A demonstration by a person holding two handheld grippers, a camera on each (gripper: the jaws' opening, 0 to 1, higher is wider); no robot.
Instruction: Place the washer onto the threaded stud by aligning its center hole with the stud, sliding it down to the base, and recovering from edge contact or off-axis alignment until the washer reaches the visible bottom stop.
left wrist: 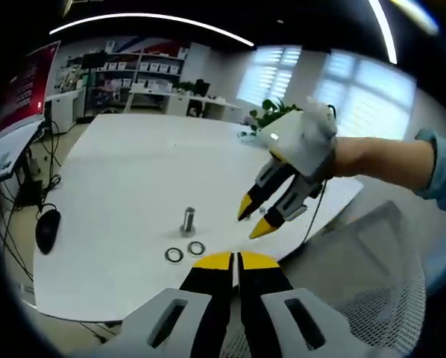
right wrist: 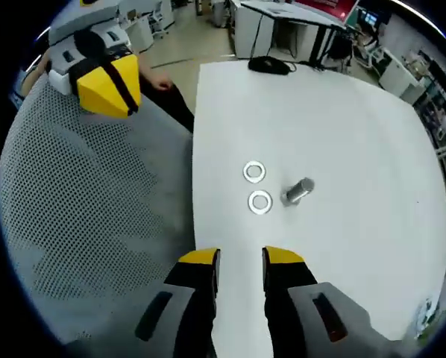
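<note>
A short threaded metal stud [left wrist: 189,220] [right wrist: 298,191] stands on the white table [left wrist: 133,171] [right wrist: 342,119]. Two flat metal washers [left wrist: 174,255] [left wrist: 196,248] lie side by side close to it, seen again in the right gripper view [right wrist: 254,172] [right wrist: 259,202]. My left gripper [left wrist: 236,261] is shut and empty, hovering at the table's near edge; it also appears at the upper left of the right gripper view [right wrist: 107,82]. My right gripper [right wrist: 242,257] is open and empty, above the table just short of the washers. In the left gripper view a hand holds it [left wrist: 253,221] right of the stud.
A grey mesh chair [right wrist: 81,224] [left wrist: 372,291] sits beside the table edge under both grippers. A black mouse [left wrist: 48,224] [right wrist: 271,66] lies at the table's far side. A monitor [left wrist: 14,112], shelves and desks stand beyond.
</note>
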